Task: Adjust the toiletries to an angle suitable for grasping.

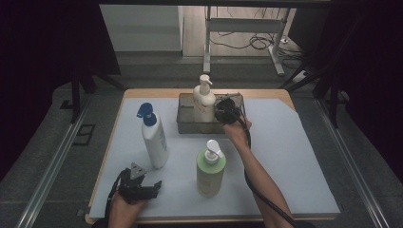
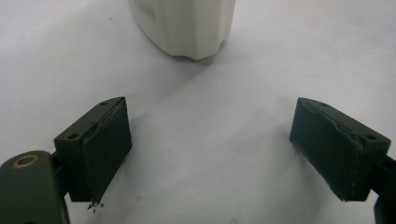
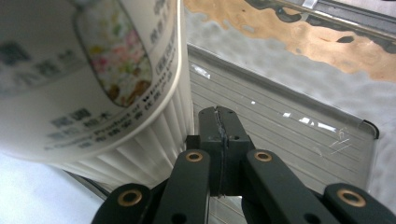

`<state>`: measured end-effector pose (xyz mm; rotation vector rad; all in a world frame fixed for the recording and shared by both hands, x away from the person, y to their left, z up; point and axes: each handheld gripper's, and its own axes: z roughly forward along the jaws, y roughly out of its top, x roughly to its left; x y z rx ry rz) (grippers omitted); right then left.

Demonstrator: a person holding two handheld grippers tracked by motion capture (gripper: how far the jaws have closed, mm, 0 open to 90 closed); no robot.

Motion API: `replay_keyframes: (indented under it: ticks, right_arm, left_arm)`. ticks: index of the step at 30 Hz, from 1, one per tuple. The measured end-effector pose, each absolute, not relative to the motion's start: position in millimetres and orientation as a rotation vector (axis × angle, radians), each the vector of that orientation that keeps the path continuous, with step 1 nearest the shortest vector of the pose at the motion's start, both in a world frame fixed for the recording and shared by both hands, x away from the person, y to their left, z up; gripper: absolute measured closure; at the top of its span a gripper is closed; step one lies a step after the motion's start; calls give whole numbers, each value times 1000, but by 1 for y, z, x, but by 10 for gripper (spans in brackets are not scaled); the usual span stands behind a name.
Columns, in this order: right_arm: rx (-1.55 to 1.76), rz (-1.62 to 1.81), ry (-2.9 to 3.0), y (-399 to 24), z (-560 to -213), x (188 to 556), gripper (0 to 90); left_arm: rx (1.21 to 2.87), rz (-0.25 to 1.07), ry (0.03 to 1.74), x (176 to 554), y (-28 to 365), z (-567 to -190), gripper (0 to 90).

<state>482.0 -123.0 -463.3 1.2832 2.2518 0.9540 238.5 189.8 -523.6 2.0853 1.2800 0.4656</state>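
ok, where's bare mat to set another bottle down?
Free: the right side of the mat, beyond the right forearm, and the strip left of the blue-capped bottle. Crowded: the clear bin holding the cream pump bottle, and around the green pump bottle.

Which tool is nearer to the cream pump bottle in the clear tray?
Right. The right tool sits beside the cream pump bottle in the tray; the left tool is near the table's front edge.
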Motion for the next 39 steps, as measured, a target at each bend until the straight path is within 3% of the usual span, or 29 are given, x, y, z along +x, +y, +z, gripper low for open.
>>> replay_keyframes:
  ticks: [39]
  right_arm:
    - [1227, 1015, 2313, -84, -462, 481, 891]
  left_arm:
    - [2086, 465, 1280, 238, 190, -524, 122]
